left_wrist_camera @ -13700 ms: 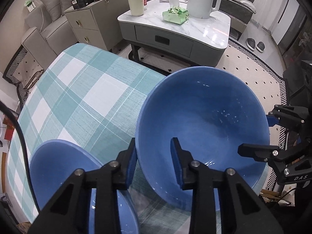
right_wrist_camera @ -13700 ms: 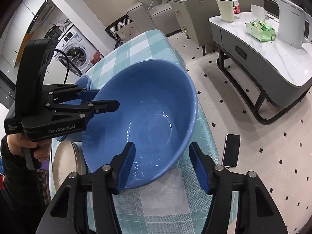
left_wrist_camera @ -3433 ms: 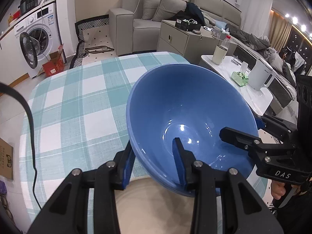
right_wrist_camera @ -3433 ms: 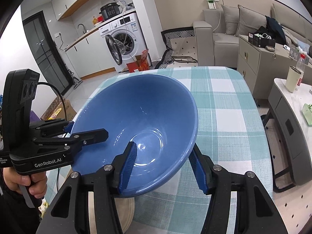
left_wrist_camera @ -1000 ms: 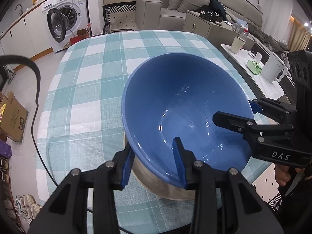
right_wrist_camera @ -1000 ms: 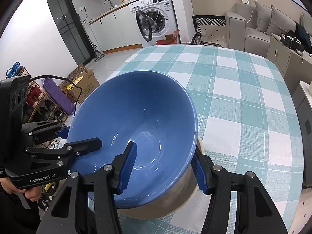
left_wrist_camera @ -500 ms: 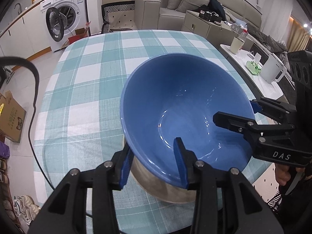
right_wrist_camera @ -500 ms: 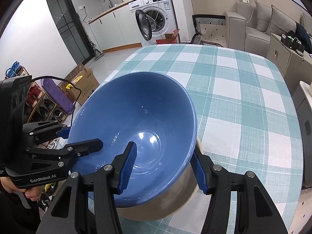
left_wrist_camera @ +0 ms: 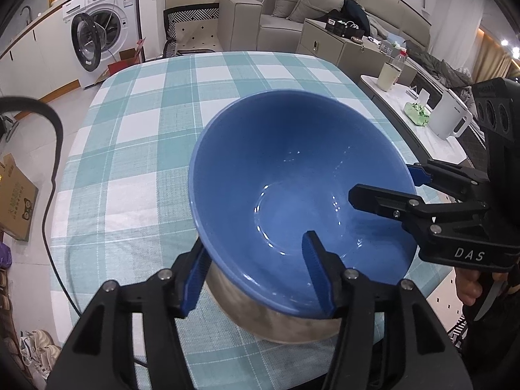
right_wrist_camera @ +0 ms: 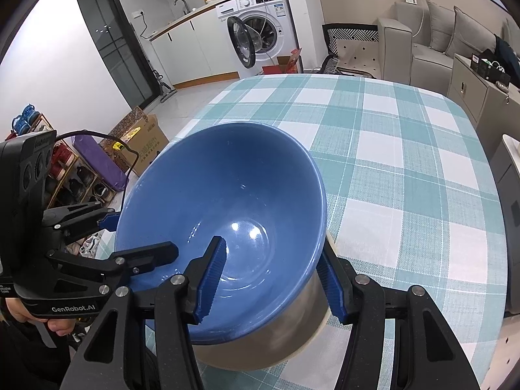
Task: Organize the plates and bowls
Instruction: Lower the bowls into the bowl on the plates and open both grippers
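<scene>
We are holding the blue bowl (left_wrist_camera: 292, 195) over a beige dish (left_wrist_camera: 282, 321) that is sitting near the edge of the checked table (left_wrist_camera: 146, 130) closest to us. The bowl is resting in that dish, mouth opening upward and tipped a little toward us. Being round, it is showing no long axis.

Our left gripper (left_wrist_camera: 256, 276) is straddling the near rim of the bowl: one blue pad (left_wrist_camera: 317, 273) is sitting inside the bowl, the other outside beneath the wall. Its jaws have just been opening, and a gap is showing between the inner pad and the bowl's wall, so it is no longer pinching.

Our right gripper (right_wrist_camera: 273, 279) is straddling the bowl's rim as well, on its right side, one pad inside and one outside against the wall. Whether these pads are pressing on the wall we cannot tell.

Beyond the table from the bowl, a washing machine (right_wrist_camera: 260, 32) is standing with its door open.
</scene>
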`<state>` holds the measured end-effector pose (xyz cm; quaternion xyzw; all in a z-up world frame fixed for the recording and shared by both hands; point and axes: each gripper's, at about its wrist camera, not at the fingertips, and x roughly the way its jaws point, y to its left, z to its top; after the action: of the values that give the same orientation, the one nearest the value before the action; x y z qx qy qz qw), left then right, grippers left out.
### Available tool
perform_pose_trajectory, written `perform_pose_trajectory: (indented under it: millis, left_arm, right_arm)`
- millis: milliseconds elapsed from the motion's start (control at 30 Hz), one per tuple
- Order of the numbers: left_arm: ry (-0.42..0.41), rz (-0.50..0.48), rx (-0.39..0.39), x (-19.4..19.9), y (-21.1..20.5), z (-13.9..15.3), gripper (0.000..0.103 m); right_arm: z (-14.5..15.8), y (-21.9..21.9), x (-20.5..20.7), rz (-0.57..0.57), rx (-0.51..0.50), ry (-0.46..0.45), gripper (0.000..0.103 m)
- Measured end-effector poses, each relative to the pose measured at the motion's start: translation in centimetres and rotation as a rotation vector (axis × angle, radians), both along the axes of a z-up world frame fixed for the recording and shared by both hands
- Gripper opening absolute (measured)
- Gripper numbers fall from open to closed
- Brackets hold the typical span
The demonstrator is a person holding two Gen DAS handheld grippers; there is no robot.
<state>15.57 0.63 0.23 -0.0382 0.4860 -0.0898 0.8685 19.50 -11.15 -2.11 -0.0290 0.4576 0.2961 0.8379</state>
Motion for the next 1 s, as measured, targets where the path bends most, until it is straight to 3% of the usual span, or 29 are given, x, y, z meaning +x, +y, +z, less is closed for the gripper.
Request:
perform_pose_trajectory:
  millis: [400,467,567,600,633,667,800,1000]
  left_arm:
    - [-0.101,0.080,-0.007,-2.8,2.6,2.2,0.063]
    - [-0.121,0.085,-0.003,-3.3,3.0,2.3,0.063]
    - [-0.137,0.087,-0.009,-4.1,3.5,2.2,0.068]
    - [-0.145,0.089,-0.008,-4.4,3.6,2.1,0.074]
    - [-0.156,0.095,-0.007,-4.6,3.7,2.0,0.089]
    - [-0.177,0.104,0.001,-5.1,3.8,2.0,0.096]
    - [-0.223,0.121,0.014,-6.1,4.0,1.6,0.103]
    - [-0.249,0.129,0.026,-7.0,3.9,0.5,0.103]
  right_arm:
    - [1.3,-1.5,-1.1,0.006,0.017,-0.082,0.091]
    - [1.5,-1.7,-1.5,0.006,0.023,-0.108,0.102]
    - [1.8,-2.2,-2.4,0.006,0.043,-0.155,0.103]
    - [1.9,-2.4,-2.7,0.006,0.054,-0.165,0.103]
    - [1.9,-2.6,-3.0,0.007,0.066,-0.175,0.103]
    - [1.8,-2.8,-3.2,0.005,0.074,-0.183,0.103]
    - [1.6,-3.6,-4.4,-0.004,0.111,-0.217,0.103]
    - [1.1,-4.6,-6.3,-0.004,0.138,-0.267,0.103]
